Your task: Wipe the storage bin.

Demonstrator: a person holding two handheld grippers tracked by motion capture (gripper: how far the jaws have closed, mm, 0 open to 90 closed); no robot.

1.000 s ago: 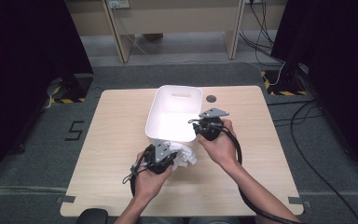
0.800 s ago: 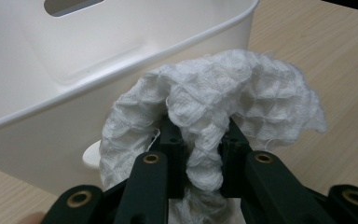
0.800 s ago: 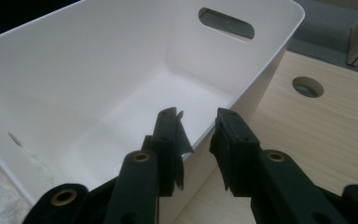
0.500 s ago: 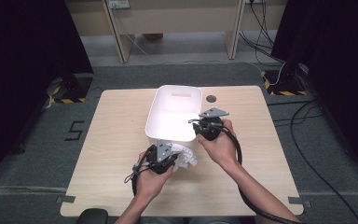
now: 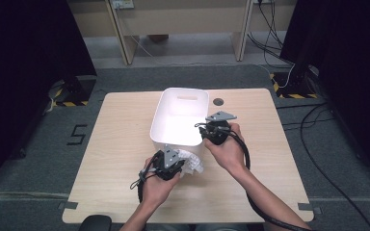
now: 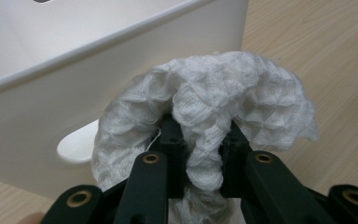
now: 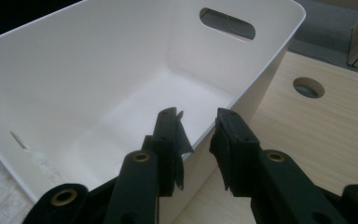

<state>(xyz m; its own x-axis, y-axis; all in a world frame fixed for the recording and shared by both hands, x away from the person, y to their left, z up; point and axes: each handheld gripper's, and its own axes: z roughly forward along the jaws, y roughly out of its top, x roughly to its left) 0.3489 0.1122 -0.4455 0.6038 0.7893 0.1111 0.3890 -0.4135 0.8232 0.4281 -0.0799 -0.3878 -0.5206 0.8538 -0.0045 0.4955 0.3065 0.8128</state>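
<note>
Nearest you, your left hand-held gripper (image 5: 177,162) is clenched on a white waffle-knit cloth (image 6: 214,107): in the left gripper view a fold of it is pinched between the two black jaws and the rest billows out above them. The cloth sits low over the bench (image 5: 115,144), just in front of the near wall of the white plastic bin (image 5: 166,115), close to the oval handle slot (image 6: 77,147) in that wall. Gripping a central fold seems meant to gather the loose fabric into one bundle, so it can be lifted over the rim without trailing.

A little farther out, your right hand-held gripper (image 5: 211,131) straddles the bin's right-hand rim. In the right gripper view one jaw stands inside the wall and the other outside, with a gap between pad and plastic on each side, so it looks released rather than squeezing. Placed there, it is probably set to steady the light bin against sliding when the cloth goes in.

The bin is empty, so the cloth is not yet inside it. Beyond the bin, a round cable port (image 5: 218,102) is set in the bench top.

No brand or label can be read on the bin or cloth; the one legible mark is a "5" (image 5: 75,134) on the floor to the left of the bench.
</note>
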